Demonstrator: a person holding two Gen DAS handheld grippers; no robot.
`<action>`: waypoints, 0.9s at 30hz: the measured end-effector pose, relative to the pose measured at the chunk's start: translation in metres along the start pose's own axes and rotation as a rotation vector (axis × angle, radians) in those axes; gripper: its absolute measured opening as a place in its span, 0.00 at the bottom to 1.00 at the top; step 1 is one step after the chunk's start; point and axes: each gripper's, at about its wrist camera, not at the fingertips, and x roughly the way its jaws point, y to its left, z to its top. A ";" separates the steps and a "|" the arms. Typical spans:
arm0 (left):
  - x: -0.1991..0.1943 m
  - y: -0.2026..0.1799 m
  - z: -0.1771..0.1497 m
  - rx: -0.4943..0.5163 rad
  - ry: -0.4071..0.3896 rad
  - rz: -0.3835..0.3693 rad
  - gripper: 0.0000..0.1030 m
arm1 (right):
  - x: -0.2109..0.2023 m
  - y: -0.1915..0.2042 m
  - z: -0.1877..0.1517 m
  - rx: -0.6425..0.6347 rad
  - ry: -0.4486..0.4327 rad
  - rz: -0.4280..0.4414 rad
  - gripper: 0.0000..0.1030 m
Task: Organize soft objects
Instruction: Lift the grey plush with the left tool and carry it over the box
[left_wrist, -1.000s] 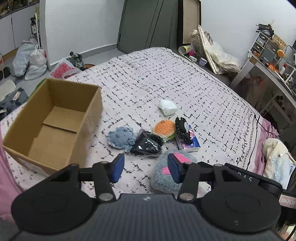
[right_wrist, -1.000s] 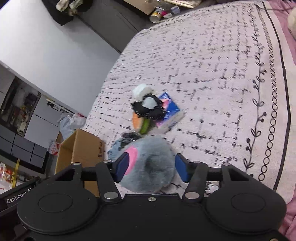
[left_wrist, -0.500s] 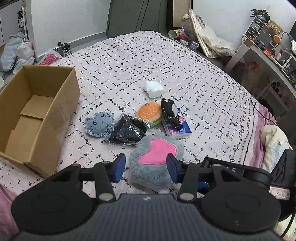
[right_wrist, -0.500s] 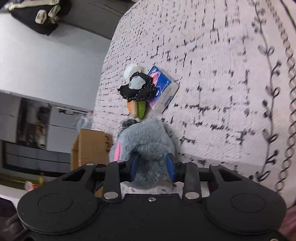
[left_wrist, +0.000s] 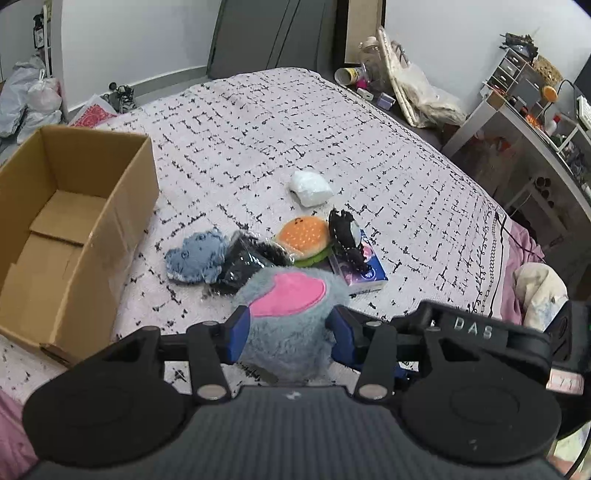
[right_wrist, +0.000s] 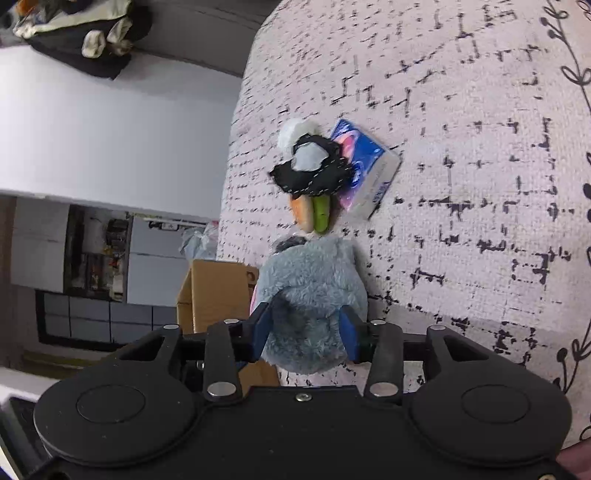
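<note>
Both the left tongs (left_wrist: 284, 332) and the right tongs (right_wrist: 306, 328) squeeze the fluffy grey toy (left_wrist: 291, 314) on the bed (left_wrist: 258, 122), the right tongs having just loosened a little, with the cardboard box (left_wrist: 125, 206) to their left

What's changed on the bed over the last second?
Both grippers came down onto the grey plush. The right gripper closed on it and has just eased slightly wider, fur between its pads. The left gripper now straddles it. The cardboard box, burger toy and tissue pack stayed put.
</note>
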 end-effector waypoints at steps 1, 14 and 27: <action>0.001 0.000 -0.002 0.002 -0.001 -0.006 0.47 | 0.000 -0.001 0.001 0.002 -0.006 -0.007 0.41; 0.023 0.010 -0.006 0.022 0.002 0.054 0.37 | 0.007 0.007 -0.002 -0.046 -0.008 -0.012 0.61; 0.020 0.038 0.001 -0.122 0.009 -0.007 0.20 | 0.030 0.019 -0.009 -0.161 0.006 -0.054 0.37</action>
